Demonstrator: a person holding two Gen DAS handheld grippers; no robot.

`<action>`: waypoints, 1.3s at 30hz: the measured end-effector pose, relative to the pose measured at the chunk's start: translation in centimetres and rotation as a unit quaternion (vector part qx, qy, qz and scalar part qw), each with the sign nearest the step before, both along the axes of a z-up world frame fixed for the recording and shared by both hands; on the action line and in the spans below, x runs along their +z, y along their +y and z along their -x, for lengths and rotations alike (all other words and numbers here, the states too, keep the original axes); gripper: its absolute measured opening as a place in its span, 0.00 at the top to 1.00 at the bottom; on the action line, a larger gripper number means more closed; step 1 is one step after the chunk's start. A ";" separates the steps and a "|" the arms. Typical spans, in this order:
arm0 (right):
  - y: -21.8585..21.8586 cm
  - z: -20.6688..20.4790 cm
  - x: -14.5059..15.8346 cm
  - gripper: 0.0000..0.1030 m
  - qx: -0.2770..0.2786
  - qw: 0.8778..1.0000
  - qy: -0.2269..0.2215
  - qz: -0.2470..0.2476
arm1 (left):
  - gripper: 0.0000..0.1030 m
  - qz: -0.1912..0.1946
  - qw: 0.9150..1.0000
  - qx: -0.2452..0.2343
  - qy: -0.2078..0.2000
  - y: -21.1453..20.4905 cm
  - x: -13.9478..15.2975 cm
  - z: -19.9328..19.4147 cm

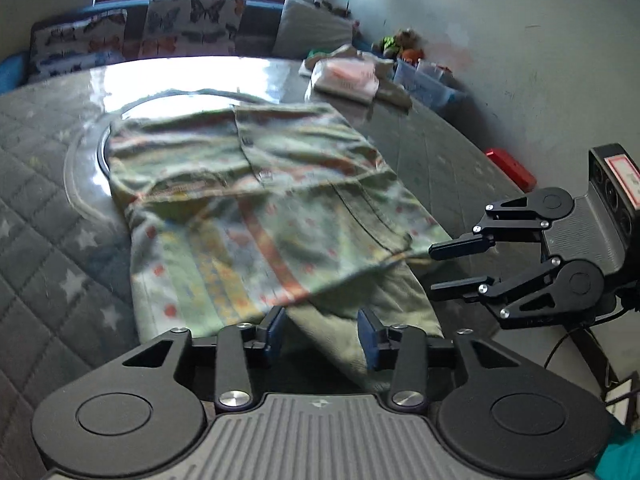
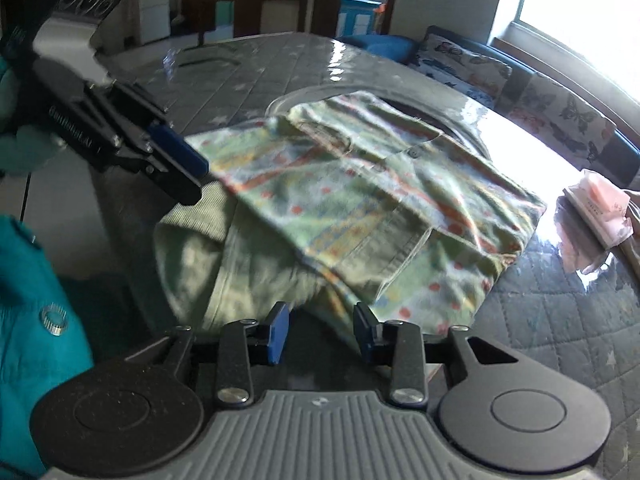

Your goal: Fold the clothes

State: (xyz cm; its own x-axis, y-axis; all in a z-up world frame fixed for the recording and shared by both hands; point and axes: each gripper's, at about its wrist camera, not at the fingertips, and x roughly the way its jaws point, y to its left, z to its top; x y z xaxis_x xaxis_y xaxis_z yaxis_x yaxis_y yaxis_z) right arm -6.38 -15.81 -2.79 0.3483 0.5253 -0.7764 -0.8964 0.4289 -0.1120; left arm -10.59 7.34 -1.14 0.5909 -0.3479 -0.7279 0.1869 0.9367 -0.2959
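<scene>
Both my left gripper (image 1: 322, 330) and right gripper (image 2: 322, 330) stand part-open, empty; the soft, limp patterned shirt (image 1: 256, 204) wants pinching at its near hem.

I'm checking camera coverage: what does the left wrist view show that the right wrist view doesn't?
Only the left wrist view: a red box by the wall and clear plastic bins.
Only the right wrist view: a dark wooden cabinet and a teal sleeve.
Both: the green patterned garment on the quilted grey table, and the butterfly-print cushions.
</scene>
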 end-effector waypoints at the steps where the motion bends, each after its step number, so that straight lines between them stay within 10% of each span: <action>1: 0.0 0.4 -0.2 0.65 0.006 1.000 -0.003 0.003 | 0.58 0.005 1.000 0.000 0.007 -0.1 -0.2 0.0; 6: 0.1 2.1 -0.8 0.65 0.028 0.999 -0.025 0.010 | 0.61 0.030 0.998 -0.004 0.051 -0.6 -1.6 -0.5; 11: 0.5 3.4 -1.1 0.64 0.053 0.996 -0.076 0.010 | 0.88 0.052 0.996 -0.005 0.066 -0.7 -2.2 -0.6; 23: 0.2 4.3 -0.5 0.62 0.124 0.992 -0.039 0.000 | 0.90 0.047 0.996 -0.054 0.055 -0.2 -1.1 0.0; 39: 1.1 3.1 -1.3 0.48 0.122 0.986 -0.116 -0.019 | 0.90 0.131 0.990 -0.031 0.044 3.3 1.9 -4.4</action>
